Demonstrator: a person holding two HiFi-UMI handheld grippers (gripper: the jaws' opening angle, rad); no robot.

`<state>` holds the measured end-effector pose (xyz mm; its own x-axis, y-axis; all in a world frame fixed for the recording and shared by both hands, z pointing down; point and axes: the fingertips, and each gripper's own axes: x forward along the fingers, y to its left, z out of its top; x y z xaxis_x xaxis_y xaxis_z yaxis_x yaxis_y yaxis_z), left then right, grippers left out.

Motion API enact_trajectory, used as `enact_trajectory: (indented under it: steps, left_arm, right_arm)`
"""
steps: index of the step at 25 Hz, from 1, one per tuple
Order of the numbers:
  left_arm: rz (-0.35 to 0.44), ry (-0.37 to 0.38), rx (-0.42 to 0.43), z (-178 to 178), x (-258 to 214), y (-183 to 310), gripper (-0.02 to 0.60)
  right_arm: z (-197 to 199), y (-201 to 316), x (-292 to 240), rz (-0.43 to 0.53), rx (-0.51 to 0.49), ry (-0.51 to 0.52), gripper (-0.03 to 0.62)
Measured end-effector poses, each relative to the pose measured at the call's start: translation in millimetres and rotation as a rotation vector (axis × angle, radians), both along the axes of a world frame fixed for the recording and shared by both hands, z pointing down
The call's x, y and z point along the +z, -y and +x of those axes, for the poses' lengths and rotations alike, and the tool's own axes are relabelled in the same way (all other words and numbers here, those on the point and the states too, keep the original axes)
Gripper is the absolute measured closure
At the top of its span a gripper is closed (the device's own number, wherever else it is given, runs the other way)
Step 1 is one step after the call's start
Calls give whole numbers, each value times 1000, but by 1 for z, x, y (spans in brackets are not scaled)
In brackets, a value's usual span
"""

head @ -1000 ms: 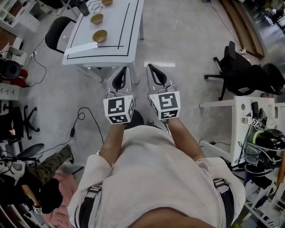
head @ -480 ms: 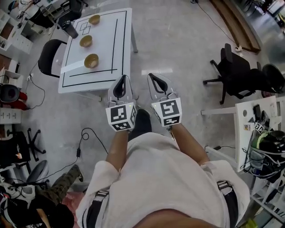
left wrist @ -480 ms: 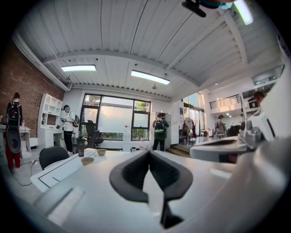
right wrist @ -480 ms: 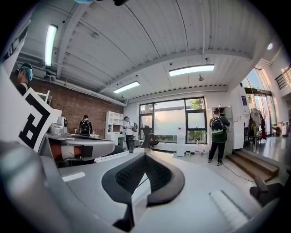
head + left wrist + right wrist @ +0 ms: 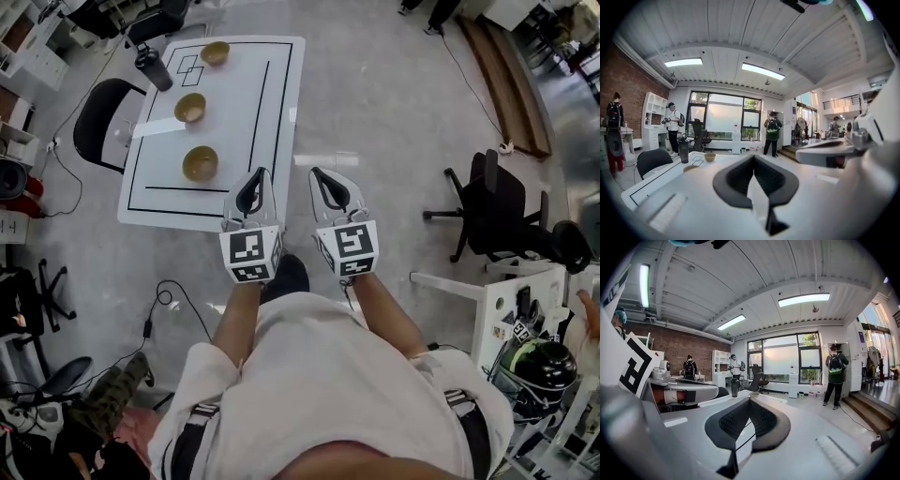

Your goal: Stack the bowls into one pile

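Both grippers were held side by side in front of the person, pointing toward a white table marked with black lines. The left gripper had its jaws pressed together at the tips with nothing between them, and the right gripper was closed in the same way, also empty. In the head view their tips lay at the table's near edge, over the grey floor. Three tan bowls sat on the left part of the table in a row running away from the person, each well apart from the next, none stacked: the near bowl just ahead and left of the left gripper, the middle bowl beyond it, and the far bowl close to the far edge. A dark bottle stood upright at the far left corner, beside the far bowl. A black chair stood against the table's left side, and an office chair stood well off to the right.
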<state>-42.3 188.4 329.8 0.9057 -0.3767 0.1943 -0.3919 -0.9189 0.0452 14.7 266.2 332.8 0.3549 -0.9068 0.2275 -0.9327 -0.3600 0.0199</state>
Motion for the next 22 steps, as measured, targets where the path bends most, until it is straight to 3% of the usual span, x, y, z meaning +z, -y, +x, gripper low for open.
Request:
enact_trajectory:
  steps: [4,9,16,22]
  left_arm:
    - [-21,-12,-55,15,2,57,580]
    - [-35,-11,-78,26,9,102,580]
    - [-94,-3,-203,1,19,141,580]
    - [-116,23,-306,-21,39,173,580]
  right_arm:
    - [15,66,18,-62,-87,45,594]
    - [20,127,25,-49,-165,173,594]
    - [15,180,42,-121,-283,235,594]
    - [4,223,50,-127,-371,232,594]
